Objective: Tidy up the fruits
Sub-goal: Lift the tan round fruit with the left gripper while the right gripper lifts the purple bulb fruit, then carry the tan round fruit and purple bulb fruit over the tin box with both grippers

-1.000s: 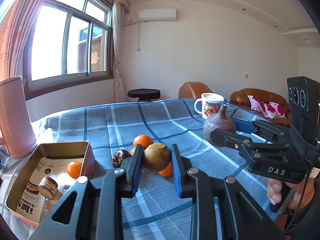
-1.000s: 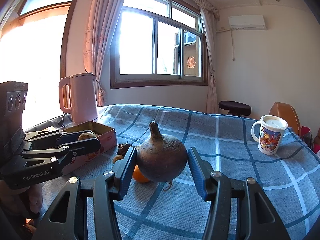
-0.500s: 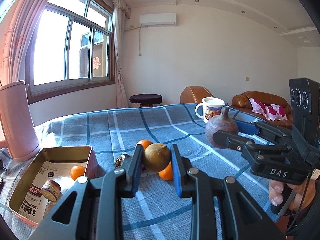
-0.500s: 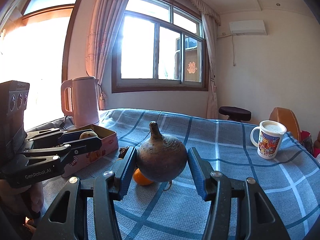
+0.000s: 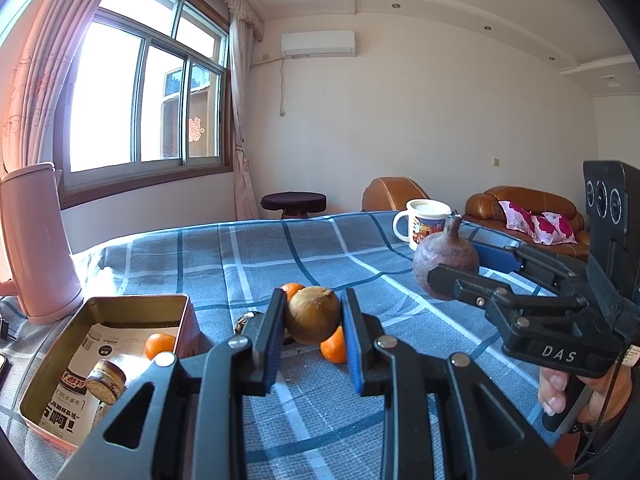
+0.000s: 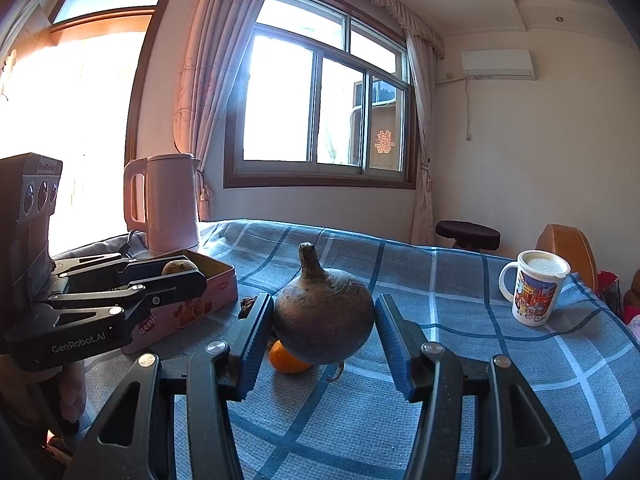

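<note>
Fruits lifted for sorting: left gripper point(image 5: 313, 322) clamps brown fruit point(image 5: 313, 314) centre frame; right gripper point(image 6: 323, 328) clamps beet-like bulb point(image 6: 322, 320); tin point(image 5: 132, 304) lower left, prob. dest.

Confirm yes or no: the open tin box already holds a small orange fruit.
Yes. In the left wrist view a small orange fruit lies inside the open tin box, beside a round wrapped snack.
</note>
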A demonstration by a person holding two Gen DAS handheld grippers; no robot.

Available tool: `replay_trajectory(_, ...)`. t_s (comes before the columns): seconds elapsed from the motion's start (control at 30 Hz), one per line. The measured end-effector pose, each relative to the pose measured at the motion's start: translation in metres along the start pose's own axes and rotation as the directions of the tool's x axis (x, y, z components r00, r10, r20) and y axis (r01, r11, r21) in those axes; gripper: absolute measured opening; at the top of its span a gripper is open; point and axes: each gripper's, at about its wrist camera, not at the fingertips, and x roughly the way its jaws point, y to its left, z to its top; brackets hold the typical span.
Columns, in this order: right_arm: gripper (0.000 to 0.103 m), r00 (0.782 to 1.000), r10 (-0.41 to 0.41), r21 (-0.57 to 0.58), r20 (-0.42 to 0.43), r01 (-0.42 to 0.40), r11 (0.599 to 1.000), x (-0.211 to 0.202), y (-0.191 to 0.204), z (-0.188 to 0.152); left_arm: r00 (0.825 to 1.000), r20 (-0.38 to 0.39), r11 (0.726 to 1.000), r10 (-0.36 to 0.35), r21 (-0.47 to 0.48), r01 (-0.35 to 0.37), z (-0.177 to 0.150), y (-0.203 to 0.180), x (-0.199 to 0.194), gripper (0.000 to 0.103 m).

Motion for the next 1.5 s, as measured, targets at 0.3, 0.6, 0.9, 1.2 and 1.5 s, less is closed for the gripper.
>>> replay_trajectory(0.3,0.054,1.000,0.016,-0.002,-0.007,-0.016,1.000,0.006,0.008,0.002,1.000,-0.007,1.000,0.018,-0.016,-0.018,0.000,0.007,0.000,0.028)
replay_trajectory(0.6,0.054,0.998,0.049,-0.032,-0.024,-0.050,0.998,0.016,0.029,0.010,0.999,-0.021,0.998,0.043,-0.054,-0.044,0.000,0.025,-0.002,0.028)
replay_trajectory(0.9,0.054,0.995,0.094,-0.062,-0.036,-0.096,0.993,0.030,0.051,0.017,0.996,-0.051,0.994,0.071,-0.081,-0.075,-0.002,0.046,-0.002,0.028)
replay_trajectory(1.2,0.054,0.991,0.126,-0.089,-0.042,-0.129,0.988,0.041,0.067,0.034,0.989,-0.085,0.986,0.122,-0.106,-0.131,-0.001,0.071,-0.001,0.028)
replay_trajectory(1.5,0.054,0.985,0.161,-0.120,-0.062,-0.167,0.979,0.057,0.084,0.050,0.979,-0.128,0.977,0.161,-0.123,-0.177,-0.005,0.098,0.001,0.028)
